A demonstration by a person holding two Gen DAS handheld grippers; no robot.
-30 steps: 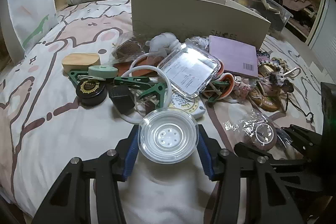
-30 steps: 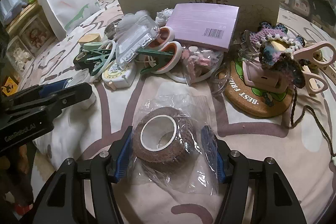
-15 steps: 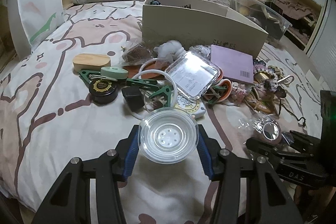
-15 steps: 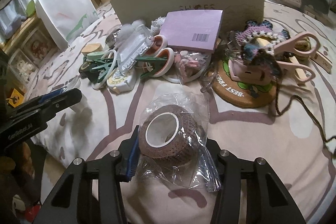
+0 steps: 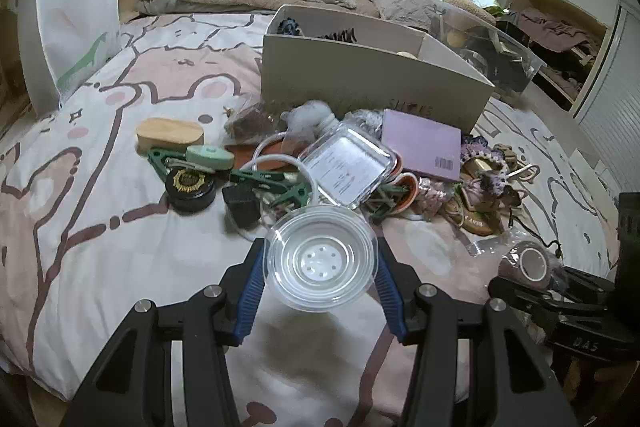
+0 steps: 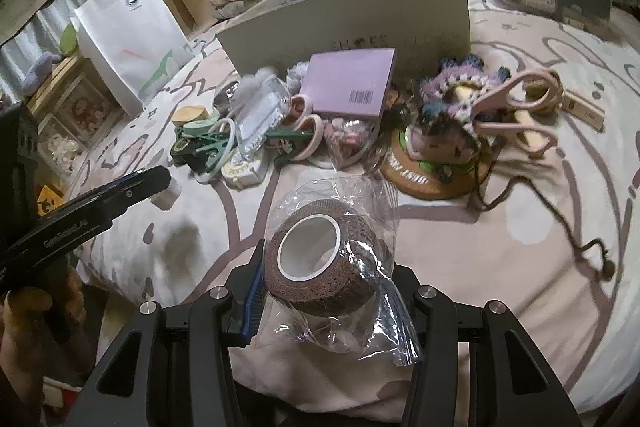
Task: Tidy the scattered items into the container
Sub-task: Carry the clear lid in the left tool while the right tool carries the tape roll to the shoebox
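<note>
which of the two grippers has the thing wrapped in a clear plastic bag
The right gripper: it grips a brown tape roll inside a clear bag. The left gripper holds a bare clear round plastic lid, no wrapping.

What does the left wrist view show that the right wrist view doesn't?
Only the left wrist: the clear round lid clamped in the left gripper, and the open top of the box. Only the right wrist: pink scissors. Both: the wrapped brown tape roll in the right gripper, and the purple booklet.
</note>
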